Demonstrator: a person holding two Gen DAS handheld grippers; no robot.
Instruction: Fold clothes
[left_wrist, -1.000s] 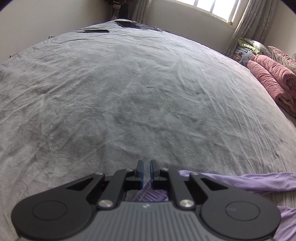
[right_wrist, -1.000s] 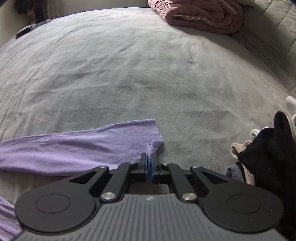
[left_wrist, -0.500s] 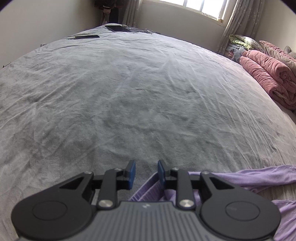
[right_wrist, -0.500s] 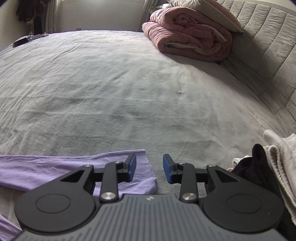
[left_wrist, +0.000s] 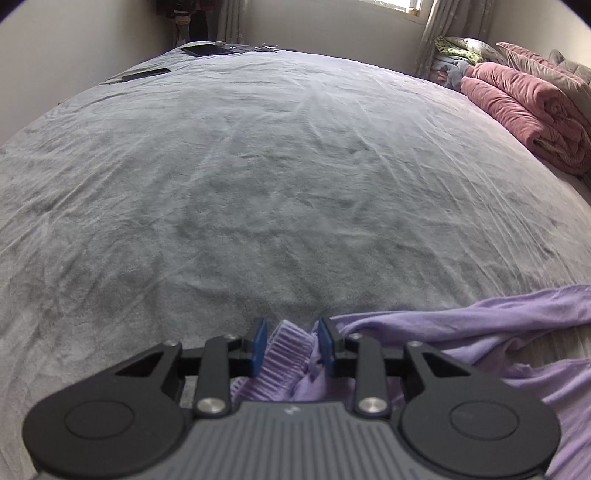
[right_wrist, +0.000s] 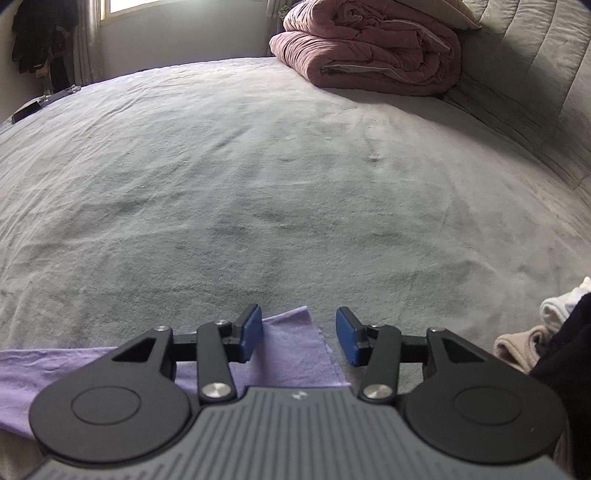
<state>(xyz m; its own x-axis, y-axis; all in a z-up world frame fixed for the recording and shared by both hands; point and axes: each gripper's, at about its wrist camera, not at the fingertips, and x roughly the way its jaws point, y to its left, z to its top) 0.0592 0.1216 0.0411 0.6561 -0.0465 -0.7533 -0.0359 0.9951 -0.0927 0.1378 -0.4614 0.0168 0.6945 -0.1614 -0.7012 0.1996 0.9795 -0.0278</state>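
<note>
Folding is looking barely started: the lavender garment (left_wrist: 461, 332) is lying along the near edge of the grey bedspread (left_wrist: 277, 184), partly spread, with wrinkles and bunching near the left side, and I'm seeing no finished fold in either view. Judging from that, flattening and all the folds are left to do. The left gripper (left_wrist: 290, 341) is sitting low over the ribbed cuff (left_wrist: 284, 350), jaws partly spread, blue pads (left_wrist: 258, 339) on either side of the cuff; the ribbing is lying loose between them and not pinched as far as I can tell. The right gripper (right_wrist: 299, 334) is hanging over the garment's flat straight-edged end (right_wrist: 291, 347), jaws opening, wider than the left; the cloth is lying under the left pad and in the gap, its edge ending short of the right pad, nothing clamped. Both grippers are pointing forward and down across the bed at a moderate slant, close to the fabric. A pile of other clothes (right_wrist: 554, 347), black, white and beige, is waiting just to the right of the right gripper, so more items are probably pending. A pink rolled quilt (right_wrist: 369, 48) is sitting well apart at the far side, out of the work area.
</note>
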